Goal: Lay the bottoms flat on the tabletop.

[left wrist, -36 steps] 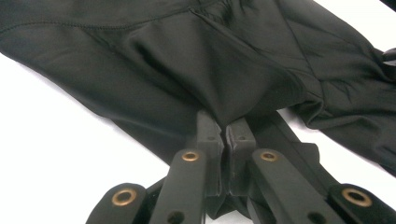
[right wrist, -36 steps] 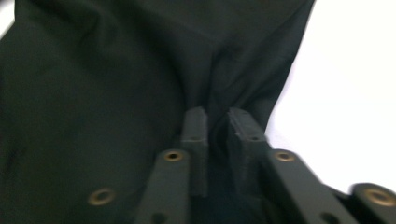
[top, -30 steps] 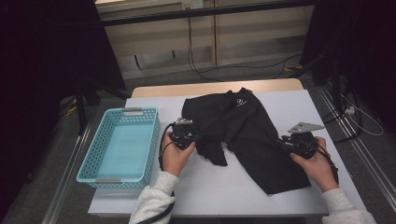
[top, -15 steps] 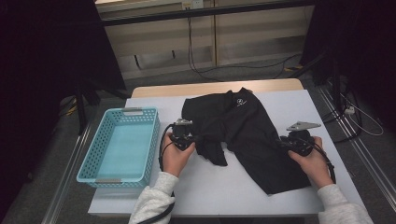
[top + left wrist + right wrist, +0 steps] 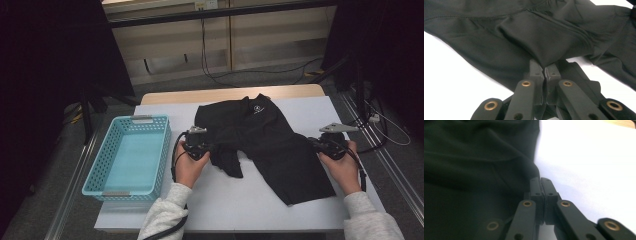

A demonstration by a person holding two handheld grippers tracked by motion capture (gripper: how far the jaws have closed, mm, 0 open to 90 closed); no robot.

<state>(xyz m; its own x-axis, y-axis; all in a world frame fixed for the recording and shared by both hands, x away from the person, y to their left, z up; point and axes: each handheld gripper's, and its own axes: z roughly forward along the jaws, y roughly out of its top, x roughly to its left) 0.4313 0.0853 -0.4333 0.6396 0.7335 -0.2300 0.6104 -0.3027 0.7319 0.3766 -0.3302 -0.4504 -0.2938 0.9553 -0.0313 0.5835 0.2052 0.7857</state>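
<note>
The black shorts (image 5: 270, 145) lie spread on the table (image 5: 225, 200). I have the left gripper (image 5: 545, 68) clamped on a fold; the right gripper (image 5: 540, 180) has just closed on the hem. Fabric is limp and light: grip the edges.

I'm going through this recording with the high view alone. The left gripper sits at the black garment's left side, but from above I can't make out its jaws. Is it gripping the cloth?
Observer: Yes. In the left gripper view, the left gripper has its jaws shut on a raised fold of the black garment.
Operator: And the right one, at the garment's right edge?
Observer: The right gripper has just been closing. Its jaws now stand together, with the tips right at the garment's edge. I cannot tell whether cloth is caught between them.
Operator: What lies beside those tips?
Observer: Bare white table on one side and dark cloth on the other.
</note>
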